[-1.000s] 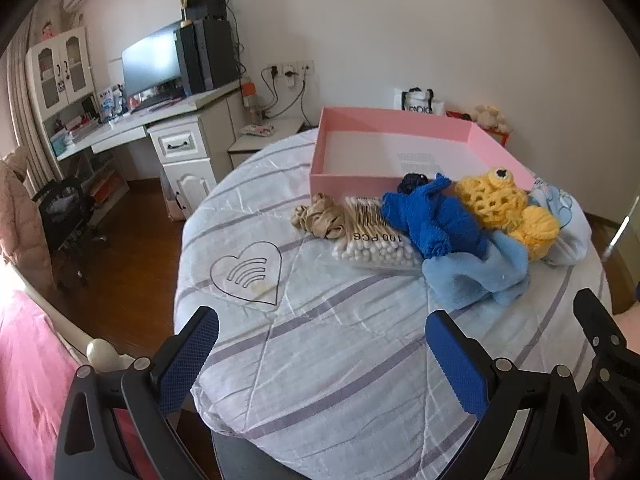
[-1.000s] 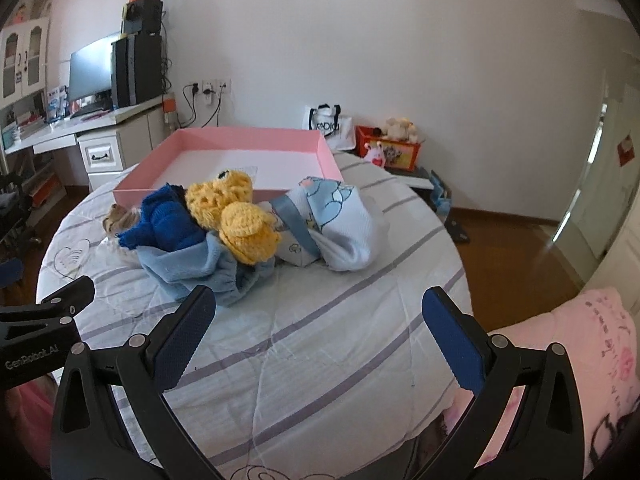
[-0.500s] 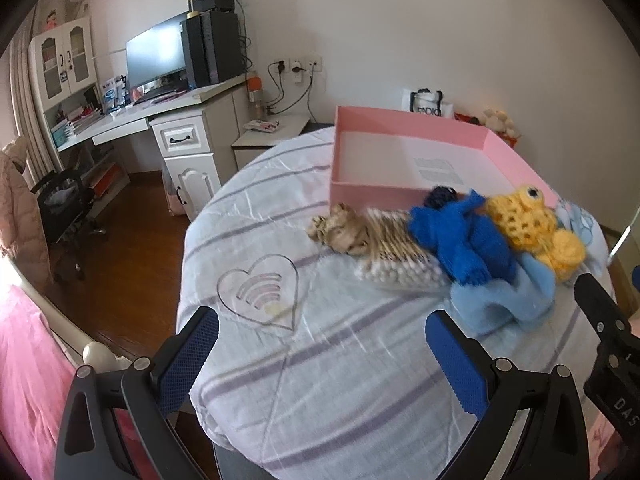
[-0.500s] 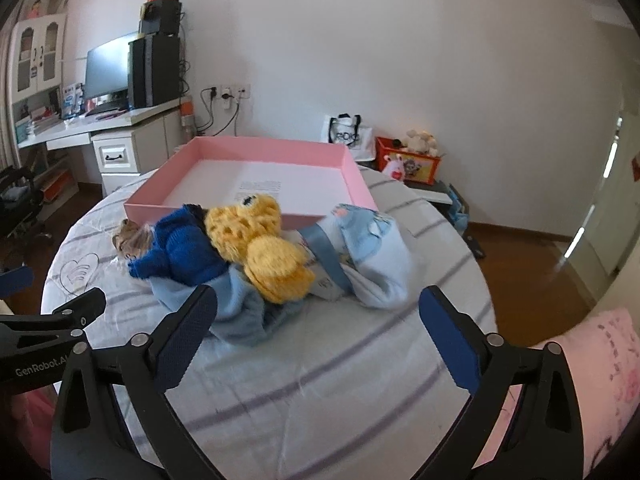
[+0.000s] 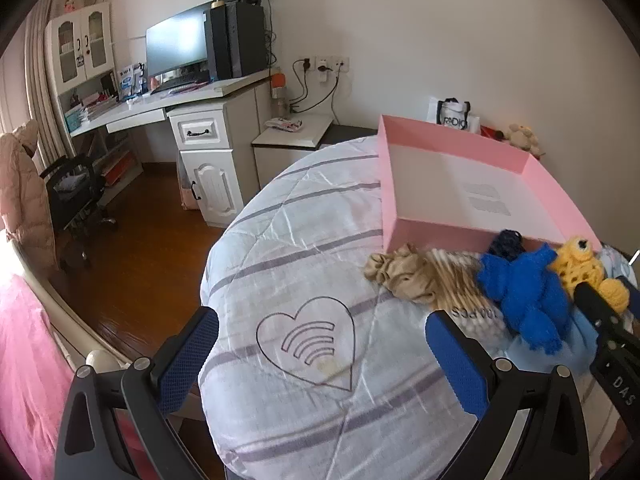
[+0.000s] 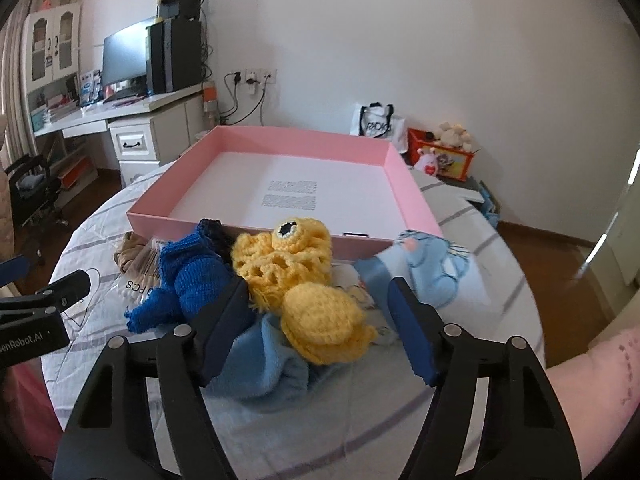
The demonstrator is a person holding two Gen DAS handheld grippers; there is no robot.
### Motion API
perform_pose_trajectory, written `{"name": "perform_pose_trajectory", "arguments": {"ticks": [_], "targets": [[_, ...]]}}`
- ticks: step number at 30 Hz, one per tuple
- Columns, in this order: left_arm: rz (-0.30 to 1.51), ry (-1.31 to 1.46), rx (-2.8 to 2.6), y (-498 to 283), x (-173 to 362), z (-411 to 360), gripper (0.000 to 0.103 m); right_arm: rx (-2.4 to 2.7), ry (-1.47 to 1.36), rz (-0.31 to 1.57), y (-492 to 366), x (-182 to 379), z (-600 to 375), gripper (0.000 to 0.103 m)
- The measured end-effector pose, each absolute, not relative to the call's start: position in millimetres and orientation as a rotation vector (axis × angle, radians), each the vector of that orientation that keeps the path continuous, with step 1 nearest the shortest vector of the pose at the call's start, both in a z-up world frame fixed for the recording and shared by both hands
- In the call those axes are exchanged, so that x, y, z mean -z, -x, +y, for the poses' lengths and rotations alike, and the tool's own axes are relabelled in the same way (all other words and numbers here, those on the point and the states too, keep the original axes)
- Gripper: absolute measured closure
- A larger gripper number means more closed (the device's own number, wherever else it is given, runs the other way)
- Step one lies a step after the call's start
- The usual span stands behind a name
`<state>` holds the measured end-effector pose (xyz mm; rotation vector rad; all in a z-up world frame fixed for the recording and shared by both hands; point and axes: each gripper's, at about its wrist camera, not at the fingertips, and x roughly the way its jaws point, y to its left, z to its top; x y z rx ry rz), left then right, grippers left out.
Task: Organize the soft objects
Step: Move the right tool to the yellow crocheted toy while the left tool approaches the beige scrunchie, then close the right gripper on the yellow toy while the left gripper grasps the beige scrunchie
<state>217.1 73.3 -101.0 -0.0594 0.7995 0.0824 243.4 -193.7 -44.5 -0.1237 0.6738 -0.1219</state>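
Judging from how things lie, nothing has been sorted yet: the pink box ahead of both tools is seen with only a printed label on its floor. All soft things are gathered in one heap on the worktop, against the near wall of the box. The right tool is closing, and the yellow knitted toy is placed between its blue pads, but the pads are not yet pressed on it. Left of this tool the blue knitted piece is found, under it a light blue cloth, and ahead to its right a pale blue bundle. The left tool is held wide and empty; the tan scrunchie and the cotton swab pack lie ahead of it, to the right. Every piece is left to be moved.
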Motion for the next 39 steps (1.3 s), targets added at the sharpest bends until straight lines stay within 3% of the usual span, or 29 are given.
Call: {"name": "perform_pose_trajectory", "arguments": {"ticks": [6,16,34,37,39], "targets": [[0.816,0.066,-0.081,-231.9,106.7,79.4,0.001,0.128,0.131,0.701,-258.5,54.9,-191.3,0.036],[0.844,0.094,-0.044,-245.5,111.0,81.9,0.001,0.100,0.096,0.701,-257.0,52.6,-195.5,0.067],[0.880,0.095,0.002,-270.4,112.9,65.9,0.003,0.192,0.075,0.573,-226.9,12.0,-223.5,0.073],[0.875,0.091,-0.001,-276.5,113.3,65.5,0.009,0.222,0.055,0.583,-227.8,13.1,-234.3,0.073],[0.881,0.095,0.007,-280.2,115.0,67.6,0.019,0.240,0.042,0.596,-229.7,15.8,-241.2,0.073]]}}
